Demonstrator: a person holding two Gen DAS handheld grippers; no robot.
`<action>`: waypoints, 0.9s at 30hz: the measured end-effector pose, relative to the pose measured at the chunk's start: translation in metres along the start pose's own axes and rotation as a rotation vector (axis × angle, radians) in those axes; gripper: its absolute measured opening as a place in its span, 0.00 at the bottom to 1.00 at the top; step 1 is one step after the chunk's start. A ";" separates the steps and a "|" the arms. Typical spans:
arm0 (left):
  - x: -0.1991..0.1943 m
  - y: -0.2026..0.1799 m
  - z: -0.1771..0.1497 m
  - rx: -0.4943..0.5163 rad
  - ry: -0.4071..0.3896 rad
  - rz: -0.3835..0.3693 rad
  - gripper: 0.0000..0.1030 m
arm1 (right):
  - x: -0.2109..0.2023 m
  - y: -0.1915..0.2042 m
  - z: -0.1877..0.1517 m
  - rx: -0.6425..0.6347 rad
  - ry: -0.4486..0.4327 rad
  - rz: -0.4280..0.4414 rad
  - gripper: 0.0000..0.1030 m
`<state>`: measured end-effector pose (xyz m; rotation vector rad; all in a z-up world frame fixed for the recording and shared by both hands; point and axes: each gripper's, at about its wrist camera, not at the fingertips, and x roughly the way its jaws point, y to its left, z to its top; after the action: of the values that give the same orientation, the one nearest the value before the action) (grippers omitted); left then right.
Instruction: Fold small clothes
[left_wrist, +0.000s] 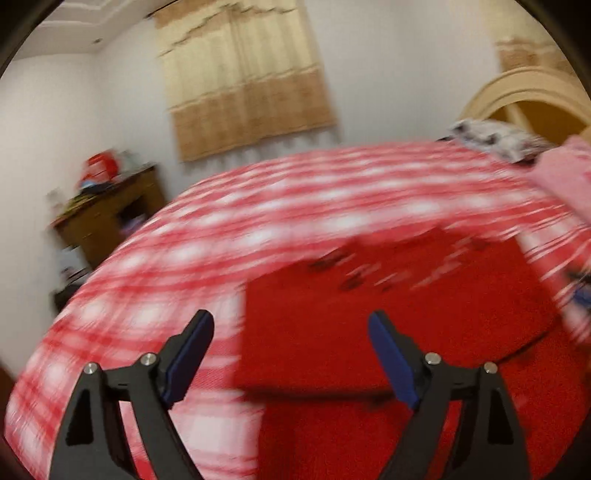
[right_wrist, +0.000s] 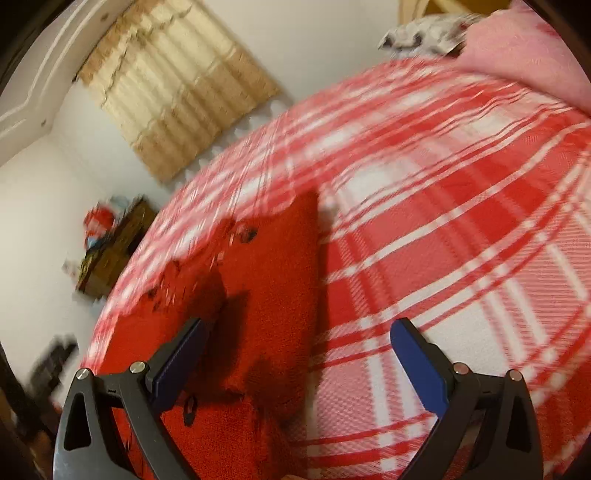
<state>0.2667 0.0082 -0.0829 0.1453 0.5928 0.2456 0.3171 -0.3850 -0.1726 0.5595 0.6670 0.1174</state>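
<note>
While both views are smeared by blur, we can record the main items with confidence. We find the red garment (left_wrist: 388, 325) lying on a red-and-white checked bedspread (left_wrist: 258, 206), partly folded, with an upper layer laid flat over a lower one. Dark marks on its far part are too blurred for us to identify.

We note the left gripper (left_wrist: 291, 332) with its jaws spread wide and nothing between the blue pads (left_wrist: 188, 354); it is poised over the near left edge of the garment, and we cannot tell whether it touches the cloth. We note the right gripper (right_wrist: 297, 339) likewise wide apart and holding nothing. Its left finger sits over the garment (right_wrist: 266, 295) and its right finger over the bare bedspread (right_wrist: 443, 221), so it straddles the garment's right edge.

As to surroundings, we observe a pink pillow (right_wrist: 524, 48) at the far right of the bed, with a crumpled grey-and-white patterned cloth (right_wrist: 417, 31) just beside it and a cream headboard (left_wrist: 528, 96) behind. A beige curtain (left_wrist: 243, 81) hangs on the far wall. A brown wooden cabinet (left_wrist: 107, 218) stands against the left wall, well apart from the garment, carrying a red object (left_wrist: 99, 166) and other clutter we cannot make out. We find nothing lying between either gripper and the garment.
</note>
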 end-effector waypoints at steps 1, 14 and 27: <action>0.004 0.014 -0.009 -0.010 0.026 0.029 0.85 | -0.006 -0.003 0.000 0.022 -0.032 0.003 0.97; 0.030 0.061 -0.043 -0.113 0.093 0.048 0.91 | 0.025 0.080 -0.017 -0.243 0.204 -0.121 0.59; 0.044 0.068 -0.053 -0.179 0.181 -0.015 0.97 | 0.031 0.096 -0.023 -0.356 0.241 -0.128 0.31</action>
<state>0.2590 0.0893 -0.1362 -0.0547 0.7480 0.2979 0.3340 -0.2853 -0.1537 0.1592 0.8912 0.1807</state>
